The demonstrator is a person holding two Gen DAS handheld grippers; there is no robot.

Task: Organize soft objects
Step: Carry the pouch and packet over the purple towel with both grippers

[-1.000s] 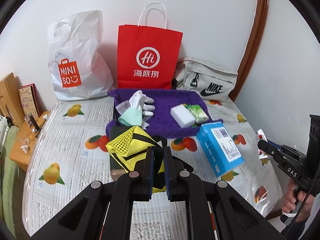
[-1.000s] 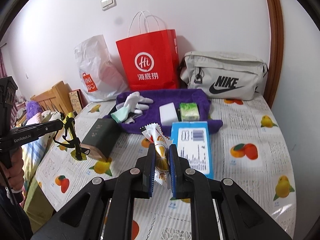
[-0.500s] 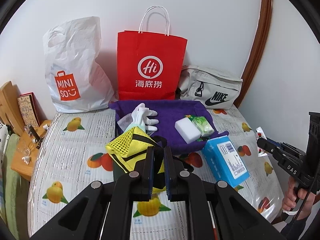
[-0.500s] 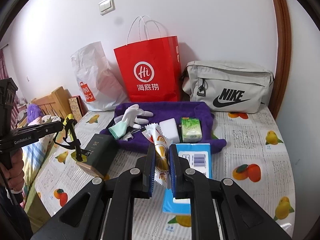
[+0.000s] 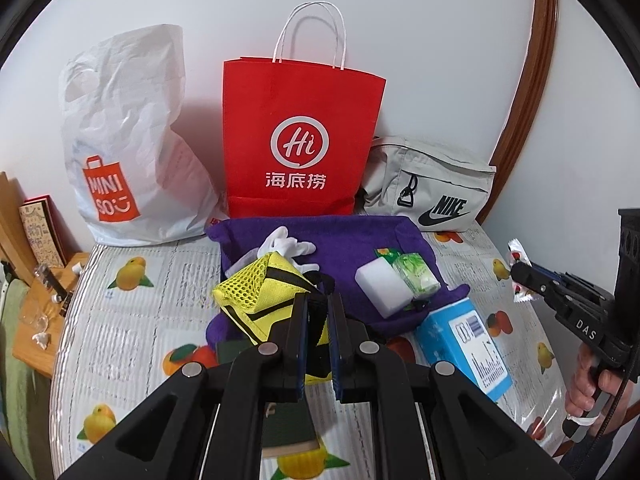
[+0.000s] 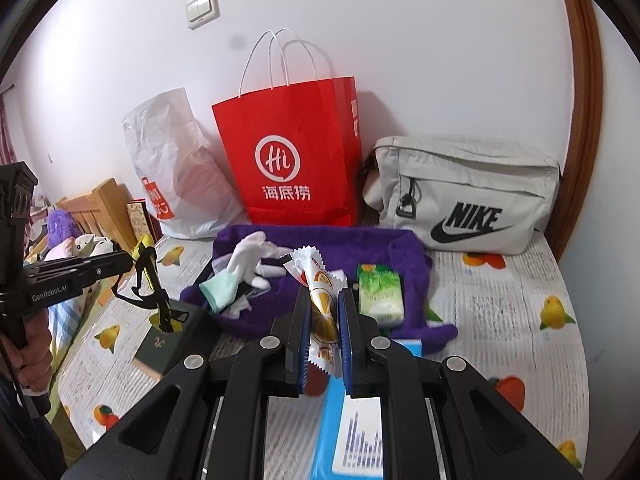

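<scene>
left gripper [image 5: 318,316] pinches the yellow mesh pouch [image 5: 260,300] over the purple towel [image 5: 360,236]'s 7 o'clock edge; right gripper [image 6: 324,316] clamps a snack packet [image 6: 318,296], bare tablecloth [image 6: 500,320] at 3 o'clock.

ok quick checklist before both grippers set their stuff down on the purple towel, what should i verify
1. Left gripper shut on the yellow mesh pouch with black straps: ok.
2. Right gripper shut on the white and orange crinkle-edged snack packet: ok.
3. Bare patch on the purple towel between the white fabric gloves and the white foam sponge block: ok.
4. Pouch straps hanging clear of the dark green box: cannot tell.
5. The two grippers apart from each other: ok.
6. Blue cardboard box off the towel: not ok, it overlaps the towel's edge.
</scene>
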